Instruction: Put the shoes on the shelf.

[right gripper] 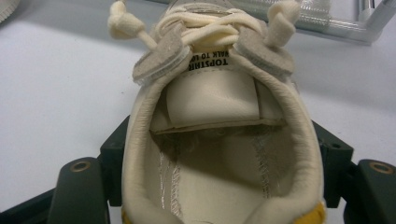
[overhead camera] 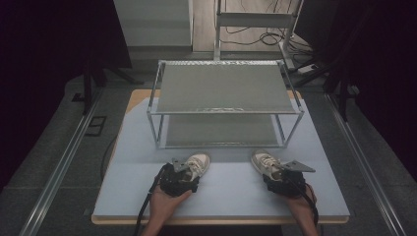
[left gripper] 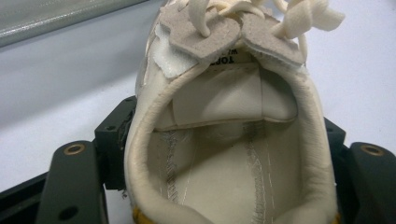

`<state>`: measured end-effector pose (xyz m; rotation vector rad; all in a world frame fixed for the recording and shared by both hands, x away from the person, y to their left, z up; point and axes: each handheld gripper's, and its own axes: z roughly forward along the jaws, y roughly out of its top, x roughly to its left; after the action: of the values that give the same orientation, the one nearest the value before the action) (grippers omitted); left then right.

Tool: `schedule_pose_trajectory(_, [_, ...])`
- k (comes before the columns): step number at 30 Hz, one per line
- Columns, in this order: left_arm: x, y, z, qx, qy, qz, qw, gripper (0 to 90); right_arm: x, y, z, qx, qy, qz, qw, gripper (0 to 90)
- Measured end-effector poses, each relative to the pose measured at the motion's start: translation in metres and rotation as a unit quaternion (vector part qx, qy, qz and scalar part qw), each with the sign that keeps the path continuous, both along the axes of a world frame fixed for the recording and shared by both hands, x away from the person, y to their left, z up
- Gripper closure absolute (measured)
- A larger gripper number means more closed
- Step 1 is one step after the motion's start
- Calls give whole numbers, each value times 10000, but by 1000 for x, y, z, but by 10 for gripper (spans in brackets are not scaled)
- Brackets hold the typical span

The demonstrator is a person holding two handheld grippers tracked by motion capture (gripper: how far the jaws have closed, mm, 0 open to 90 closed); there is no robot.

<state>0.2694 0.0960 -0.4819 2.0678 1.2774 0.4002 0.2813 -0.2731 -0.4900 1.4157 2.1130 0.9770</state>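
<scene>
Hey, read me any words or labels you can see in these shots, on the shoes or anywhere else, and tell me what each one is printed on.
"TOPSTAR" over a cut-off line beginning "WALK TO": upside down on the tongue label of the right shoe, right gripper view.
"TOP": upside down, the rest hidden under the lace flaps, on the tongue label of the left shoe, left gripper view.
High view: no text large enough to read.

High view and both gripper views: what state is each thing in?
Left shoe: upright on the table, laced, heel between the left gripper jaws.
Right shoe: upright, laced, heel between the right gripper jaws.
Rack: standing, both shelves bare.
Table: covered by a pale mat.
</scene>
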Motion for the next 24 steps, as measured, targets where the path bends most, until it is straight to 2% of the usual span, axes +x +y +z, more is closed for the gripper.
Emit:
schedule_pose_trajectory(19, [0,13,7,-348,-41,-148,9993,301,-4,-3,5,73,-87,-3,9999,290])
schedule_pose_trajectory(22, [-1,15,8,-390,-64,-140,9991,302,-4,-2,5,77,-92,25,9999,290])
schedule_pose_trajectory(24, [-2,15,10,-420,-162,-91,9989,302,-4,-2,5,97,-110,27,9999,291])
